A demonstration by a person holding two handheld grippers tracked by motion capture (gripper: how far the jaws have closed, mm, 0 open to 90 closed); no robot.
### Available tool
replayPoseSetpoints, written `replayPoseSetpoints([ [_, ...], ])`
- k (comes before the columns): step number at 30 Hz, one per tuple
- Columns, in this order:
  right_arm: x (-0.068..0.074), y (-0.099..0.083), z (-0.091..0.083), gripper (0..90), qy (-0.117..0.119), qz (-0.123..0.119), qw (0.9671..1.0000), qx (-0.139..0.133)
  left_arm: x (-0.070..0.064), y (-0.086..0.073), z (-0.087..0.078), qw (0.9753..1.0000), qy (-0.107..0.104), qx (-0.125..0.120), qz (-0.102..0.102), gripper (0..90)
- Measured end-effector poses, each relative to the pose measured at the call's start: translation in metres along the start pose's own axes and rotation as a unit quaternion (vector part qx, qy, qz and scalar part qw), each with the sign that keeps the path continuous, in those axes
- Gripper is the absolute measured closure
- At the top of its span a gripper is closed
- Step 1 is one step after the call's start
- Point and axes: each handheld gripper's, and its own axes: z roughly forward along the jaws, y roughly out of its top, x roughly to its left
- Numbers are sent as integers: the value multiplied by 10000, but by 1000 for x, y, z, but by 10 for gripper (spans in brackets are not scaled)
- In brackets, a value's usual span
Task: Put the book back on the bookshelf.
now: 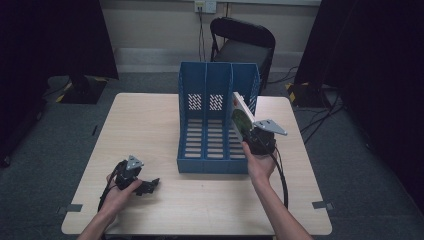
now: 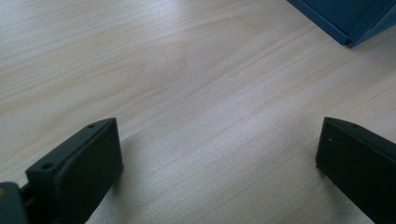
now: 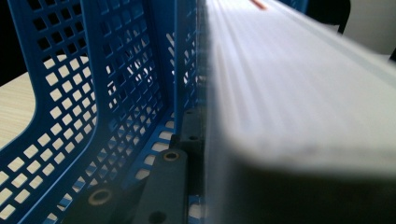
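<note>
At the left of the high view, the left gripper (image 1: 148, 186) was rested low on the wooden table (image 1: 150, 120), held by the person's left hand (image 1: 120, 192). In the left gripper view its jaws were seen set wide apart, with bare tabletop between them and nothing held; a corner of the blue file rack (image 2: 348, 21) showed at the upper right, well apart from them.

At the middle of the table the blue file rack (image 1: 217, 117) was stood upright, its three slots open toward the person.

At the right, the right gripper (image 1: 252, 135) was clamped on a book (image 1: 242, 117), white-edged with a green and red cover. The book was held tilted at the mouth of the rack's rightmost slot, apparently part-way in. In the right gripper view the book (image 3: 299, 93) was seen edge-on just beside the perforated divider (image 3: 121, 88).

The step in hand was judged to be the filing of the book in that slot. It would be done well if the book were turned upright and parallel to the divider, its lower edge guided along the slot floor, and the grip released only once it was fully seated.
</note>
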Motion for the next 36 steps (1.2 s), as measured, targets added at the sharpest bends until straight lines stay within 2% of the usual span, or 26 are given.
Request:
replayPoseSetpoints([
  [6,-2,-12,14,765,-76,50,9998,202,0,0,0,10000,0,2,5,0],
  [18,-9,-27,27,763,-163,76,9983,560,0,0,0,10000,-1,1,3,0],
  [23,-9,-30,30,762,-133,113,9977,650,0,0,0,10000,2,0,-5,0],
  [36,-7,-32,30,759,-112,14,9976,680,0,0,0,10000,0,1,2,0],
])
